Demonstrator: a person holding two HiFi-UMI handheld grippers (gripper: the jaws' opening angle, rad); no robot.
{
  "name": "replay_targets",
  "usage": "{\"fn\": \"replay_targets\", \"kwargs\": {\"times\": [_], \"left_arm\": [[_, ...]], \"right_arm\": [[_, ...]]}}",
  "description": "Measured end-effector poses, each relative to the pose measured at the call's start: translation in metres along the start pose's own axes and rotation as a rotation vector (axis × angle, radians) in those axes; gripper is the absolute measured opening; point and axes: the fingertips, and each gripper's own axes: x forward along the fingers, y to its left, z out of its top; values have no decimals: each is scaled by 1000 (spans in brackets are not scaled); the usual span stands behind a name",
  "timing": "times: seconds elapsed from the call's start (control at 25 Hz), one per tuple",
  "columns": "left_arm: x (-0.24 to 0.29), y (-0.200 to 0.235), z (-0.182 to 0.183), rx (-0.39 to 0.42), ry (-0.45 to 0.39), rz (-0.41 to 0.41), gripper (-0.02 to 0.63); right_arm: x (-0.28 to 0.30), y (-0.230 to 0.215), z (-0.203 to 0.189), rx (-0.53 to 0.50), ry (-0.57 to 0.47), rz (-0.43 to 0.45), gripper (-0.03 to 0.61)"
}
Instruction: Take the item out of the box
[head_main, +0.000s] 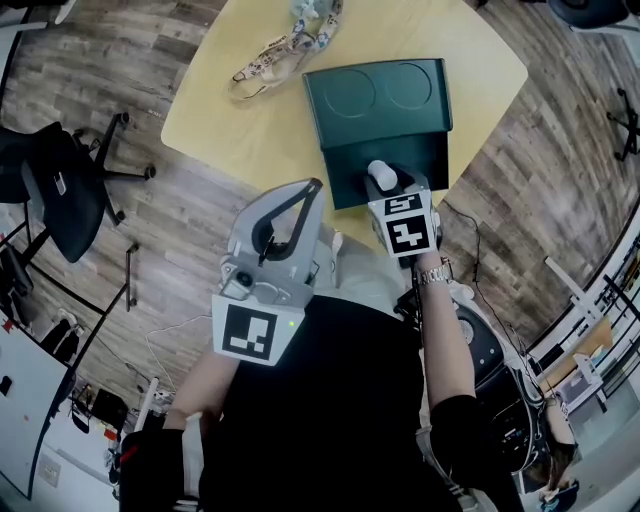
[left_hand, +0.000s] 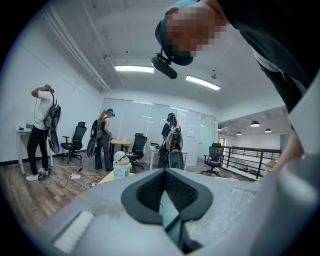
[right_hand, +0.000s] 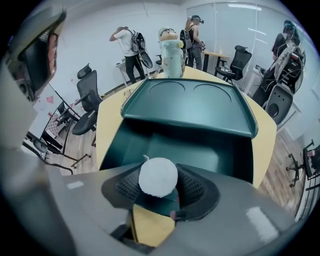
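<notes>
A dark green box (head_main: 352, 100) lies open on the yellow table (head_main: 230, 120), its lid folded back flat. In the right gripper view the box's (right_hand: 150, 145) hollow is right ahead of the jaws. My right gripper (head_main: 383, 182) sits at the box's near edge, shut on a small white ball (head_main: 380, 174). The ball (right_hand: 158, 176) is pressed between both ribbed pads of the right gripper (right_hand: 159, 186). My left gripper (head_main: 312, 190) is held off the table near my body, shut with nothing in it. The left gripper (left_hand: 165, 202) points out into the room.
A patterned lanyard (head_main: 280, 55) lies on the table beyond the box. A pale green figure cup (right_hand: 171, 45) stands at the table's far end. A black office chair (head_main: 60, 185) stands on the wood floor to the left. Several people stand farther off in the room.
</notes>
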Motion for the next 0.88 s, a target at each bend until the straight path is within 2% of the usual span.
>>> {"fn": "replay_targets", "kwargs": {"times": [0.88], "left_arm": [[-13, -46, 26, 81, -67, -39, 2]], "right_arm": [[-88, -1, 5, 56, -209, -34, 186]]}}
